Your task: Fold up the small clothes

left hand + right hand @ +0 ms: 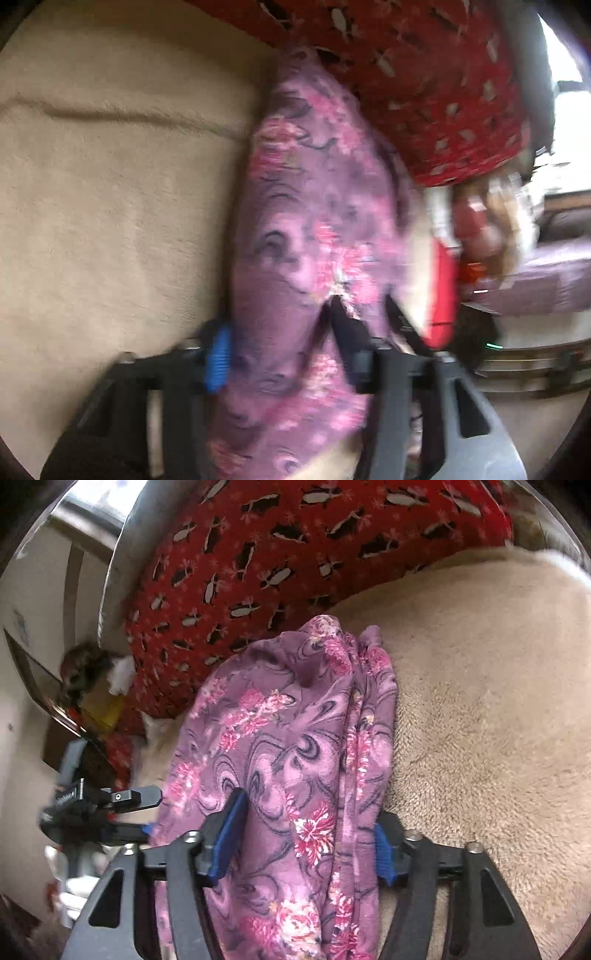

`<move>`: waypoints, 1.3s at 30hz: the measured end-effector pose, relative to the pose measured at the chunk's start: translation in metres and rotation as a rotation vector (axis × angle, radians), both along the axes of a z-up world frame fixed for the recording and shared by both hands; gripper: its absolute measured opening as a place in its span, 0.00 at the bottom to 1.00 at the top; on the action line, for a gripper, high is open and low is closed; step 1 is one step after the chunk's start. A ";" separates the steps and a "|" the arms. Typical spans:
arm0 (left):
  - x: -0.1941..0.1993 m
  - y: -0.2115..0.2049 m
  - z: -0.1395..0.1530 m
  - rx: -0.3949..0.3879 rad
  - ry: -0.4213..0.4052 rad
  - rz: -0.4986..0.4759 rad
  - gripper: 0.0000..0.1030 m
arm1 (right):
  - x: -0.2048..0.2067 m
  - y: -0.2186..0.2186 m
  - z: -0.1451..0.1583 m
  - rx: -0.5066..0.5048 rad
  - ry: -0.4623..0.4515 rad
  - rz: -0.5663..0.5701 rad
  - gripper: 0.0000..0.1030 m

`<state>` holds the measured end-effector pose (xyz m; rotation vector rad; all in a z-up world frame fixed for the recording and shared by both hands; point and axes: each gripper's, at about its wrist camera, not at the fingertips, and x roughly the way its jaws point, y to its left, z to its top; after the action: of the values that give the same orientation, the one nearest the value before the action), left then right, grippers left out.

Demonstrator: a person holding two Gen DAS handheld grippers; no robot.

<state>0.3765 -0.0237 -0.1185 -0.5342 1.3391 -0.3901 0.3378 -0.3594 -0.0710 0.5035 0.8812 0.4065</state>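
Because a fold needs the cloth kept taut between two holds, both tools grip the same purple floral garment, one on each side of it. In the right wrist view, the right gripper has its blue pads pressed against a gathered bundle of the fabric, so it is clenched on the garment. Seen from that same view, the left gripper reaches in at the cloth's far edge. In the left wrist view, blurred by motion, the left gripper has the cloth running between its fingers, with one blue pad against the fabric; I judge it is grasping too, though the blur leaves this less certain.

The garment lies on a beige fleece blanket, its far end touching a red patterned cushion. It is thin and soft, purple with pink flowers and dark swirls, bunched lengthwise into several layered pleats along one side. Such limp fabric will likely sag and slip, so it looks part-folded, not yet laid flat in a neat shape.
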 end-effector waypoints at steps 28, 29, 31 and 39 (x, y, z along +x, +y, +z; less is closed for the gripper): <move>-0.150 0.070 0.084 0.283 -0.242 0.056 0.19 | -0.132 0.112 0.075 -0.149 -0.110 0.025 0.23; -0.155 0.075 0.081 0.285 -0.235 0.059 0.19 | -0.135 0.117 0.072 -0.145 -0.106 0.028 0.23; -0.164 0.085 0.070 0.283 -0.216 0.067 0.19 | -0.140 0.122 0.066 -0.133 -0.095 0.032 0.23; -0.178 0.125 0.009 0.216 -0.055 0.104 0.33 | -0.151 0.119 0.007 -0.062 0.084 -0.010 0.34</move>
<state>0.1989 0.1010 -0.1091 -0.4076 1.2769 -0.1705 0.1871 -0.2406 -0.0638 0.4707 0.9691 0.3500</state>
